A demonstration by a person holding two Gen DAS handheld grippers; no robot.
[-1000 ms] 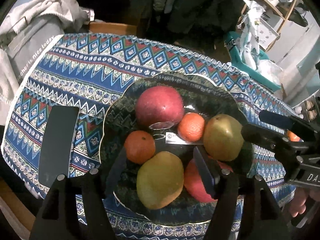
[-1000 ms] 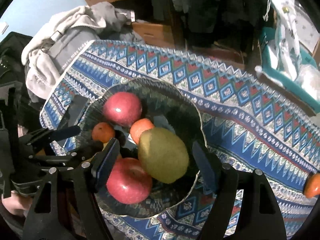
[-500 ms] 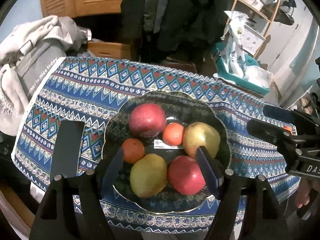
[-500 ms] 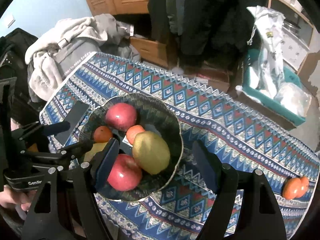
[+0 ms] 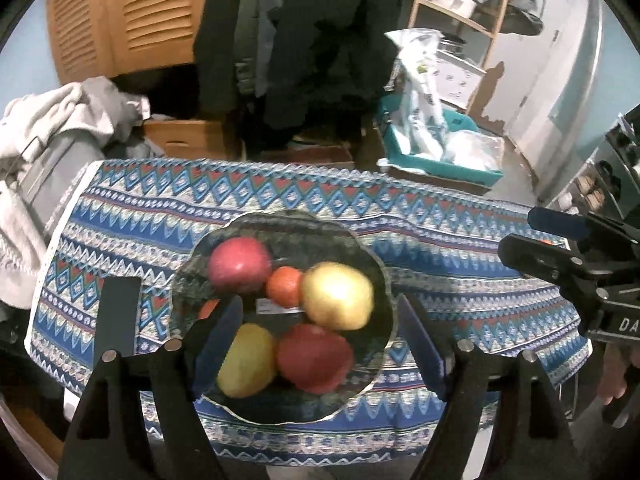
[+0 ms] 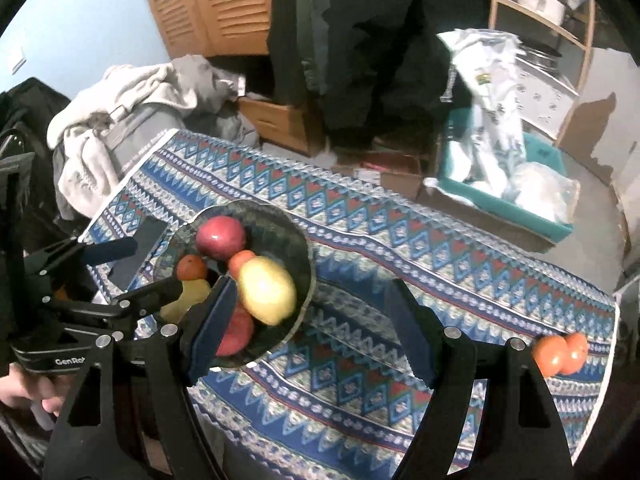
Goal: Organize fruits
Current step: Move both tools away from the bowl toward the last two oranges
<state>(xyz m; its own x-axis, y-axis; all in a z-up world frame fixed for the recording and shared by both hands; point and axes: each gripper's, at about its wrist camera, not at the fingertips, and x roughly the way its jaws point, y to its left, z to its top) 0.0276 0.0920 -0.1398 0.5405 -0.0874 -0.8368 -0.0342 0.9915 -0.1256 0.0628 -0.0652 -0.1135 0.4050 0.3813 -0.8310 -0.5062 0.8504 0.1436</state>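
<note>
A dark glass bowl [image 5: 372,384] sits on the patterned tablecloth [image 5: 440,240]. It holds two red apples [image 5: 240,266], two yellow-green fruits [image 5: 338,296] and small oranges [image 5: 284,286]. High above the bowl, my left gripper [image 5: 320,332] has its jaws opening, with nothing pressed between them. My right gripper [image 6: 310,324] hangs open and empty over the bowl's right rim [image 6: 310,276]. Two more oranges [image 6: 560,354] lie together near the table's right edge. Each gripper shows at the side of the other's view.
A flat black slab [image 5: 118,316] lies on the cloth left of the bowl. Grey clothes [image 5: 52,136] are piled beyond the left end of the table. A teal bin [image 5: 440,168] with plastic bags stands on the floor behind. A hand [image 6: 24,388] holds the left gripper.
Both grippers have risen and drawn back from the bowl, so it looks smaller. The left jaws have widened away from the yellow fruit, which stays in the bowl.
</note>
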